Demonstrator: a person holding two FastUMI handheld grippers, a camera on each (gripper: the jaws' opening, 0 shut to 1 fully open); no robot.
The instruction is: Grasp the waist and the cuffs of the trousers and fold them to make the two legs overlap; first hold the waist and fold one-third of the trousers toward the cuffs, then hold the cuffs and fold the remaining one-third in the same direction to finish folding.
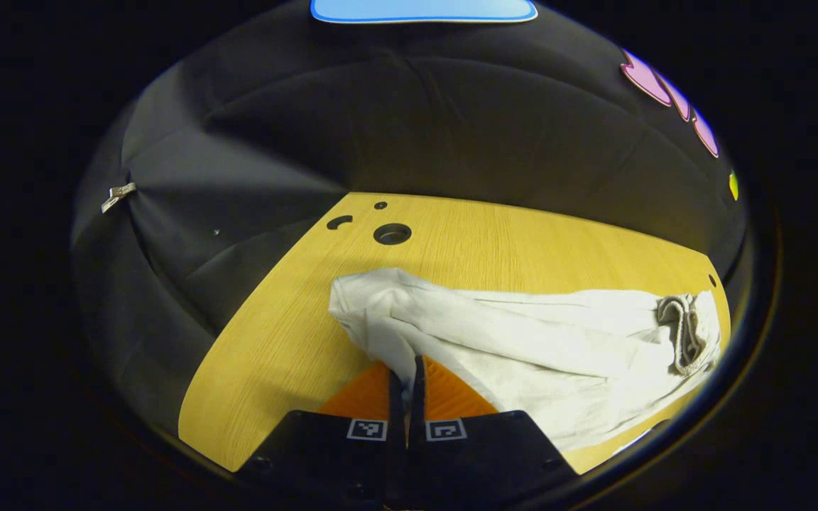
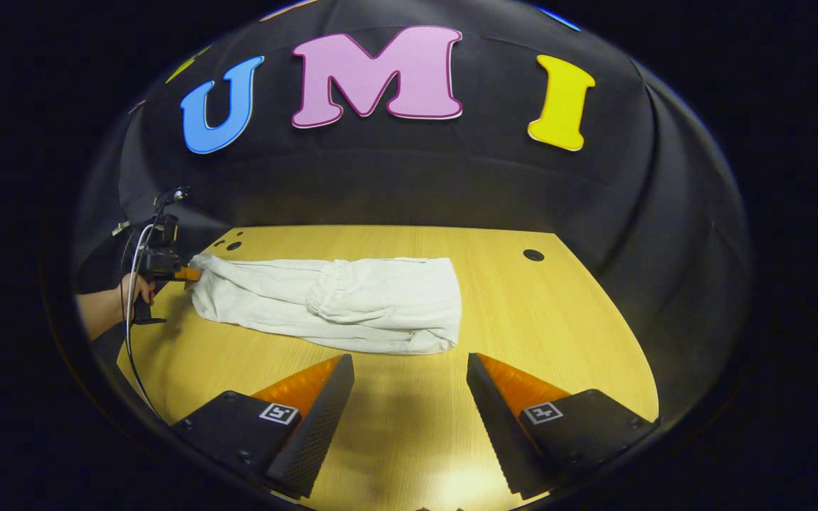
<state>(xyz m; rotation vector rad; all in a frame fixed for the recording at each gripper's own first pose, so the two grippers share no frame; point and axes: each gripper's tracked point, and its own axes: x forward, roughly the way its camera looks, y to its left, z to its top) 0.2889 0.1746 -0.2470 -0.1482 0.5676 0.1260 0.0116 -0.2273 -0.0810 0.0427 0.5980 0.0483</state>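
Observation:
White trousers (image 1: 522, 333) lie lengthwise on the wooden table (image 1: 274, 341). In the left gripper view my left gripper (image 1: 407, 365) is shut on the near end of the trousers, a bunched cuff end lifted slightly off the wood. The gathered waistband (image 1: 679, 326) lies folded over the legs at the far right. In the right gripper view the trousers (image 2: 352, 305) stretch across the table (image 2: 537, 326), with the waistband (image 2: 320, 298) near their middle. My right gripper (image 2: 409, 369) stands open just short of their folded right edge, holding nothing. The left gripper (image 2: 167, 273) grips their far left end.
A hand (image 2: 107, 309) holds the left gripper at the table's left edge, with a cable hanging down beside it. Round holes (image 1: 392, 233) sit in the tabletop near its back corner, and another hole (image 2: 533, 255) lies to the right of the trousers.

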